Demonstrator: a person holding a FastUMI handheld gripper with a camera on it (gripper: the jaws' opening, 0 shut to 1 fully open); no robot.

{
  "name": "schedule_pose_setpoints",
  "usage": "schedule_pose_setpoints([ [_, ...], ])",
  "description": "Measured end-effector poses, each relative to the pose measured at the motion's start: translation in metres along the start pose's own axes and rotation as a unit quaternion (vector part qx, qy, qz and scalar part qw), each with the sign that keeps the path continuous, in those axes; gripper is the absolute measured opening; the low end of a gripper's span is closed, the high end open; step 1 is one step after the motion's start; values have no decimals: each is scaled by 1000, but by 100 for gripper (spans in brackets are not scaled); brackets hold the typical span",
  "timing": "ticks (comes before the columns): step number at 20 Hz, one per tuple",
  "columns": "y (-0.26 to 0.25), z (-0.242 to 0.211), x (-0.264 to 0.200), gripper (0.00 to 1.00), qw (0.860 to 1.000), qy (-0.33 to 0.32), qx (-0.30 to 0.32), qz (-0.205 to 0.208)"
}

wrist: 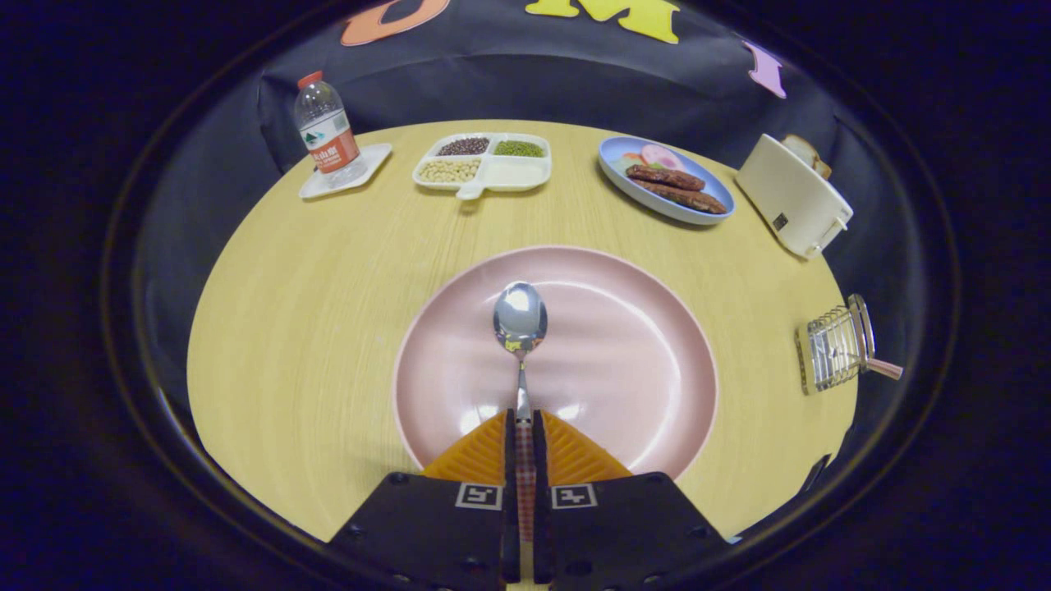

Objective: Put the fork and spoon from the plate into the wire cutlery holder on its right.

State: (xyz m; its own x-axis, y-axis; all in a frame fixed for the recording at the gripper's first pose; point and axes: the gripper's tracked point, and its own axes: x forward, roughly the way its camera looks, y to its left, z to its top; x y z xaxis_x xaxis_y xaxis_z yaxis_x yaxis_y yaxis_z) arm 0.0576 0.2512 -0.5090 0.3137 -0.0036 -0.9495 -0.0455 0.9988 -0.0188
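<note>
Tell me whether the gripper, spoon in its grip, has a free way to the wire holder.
Probably yes. The gripper is shut on the spoon over the plate; bare table lies between it and the holder.

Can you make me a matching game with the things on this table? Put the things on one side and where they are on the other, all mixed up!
Things:
1. spoon
2. water bottle
3. wire cutlery holder
4. toaster

Places:
A. on a small white tray
B. right of the pink plate
C. handle pinched in the tongs
D. beside the blue plate of food

Pairs: 1-C, 2-A, 3-B, 4-D
</note>
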Motion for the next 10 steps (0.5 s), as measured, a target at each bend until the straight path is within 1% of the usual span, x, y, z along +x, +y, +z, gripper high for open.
schedule_pose_setpoints([
  [3, -6, -1, -9, 7, 1000, 7, 6, 12],
  [10, -49, 3, -49, 7, 999, -3, -23, 37],
])
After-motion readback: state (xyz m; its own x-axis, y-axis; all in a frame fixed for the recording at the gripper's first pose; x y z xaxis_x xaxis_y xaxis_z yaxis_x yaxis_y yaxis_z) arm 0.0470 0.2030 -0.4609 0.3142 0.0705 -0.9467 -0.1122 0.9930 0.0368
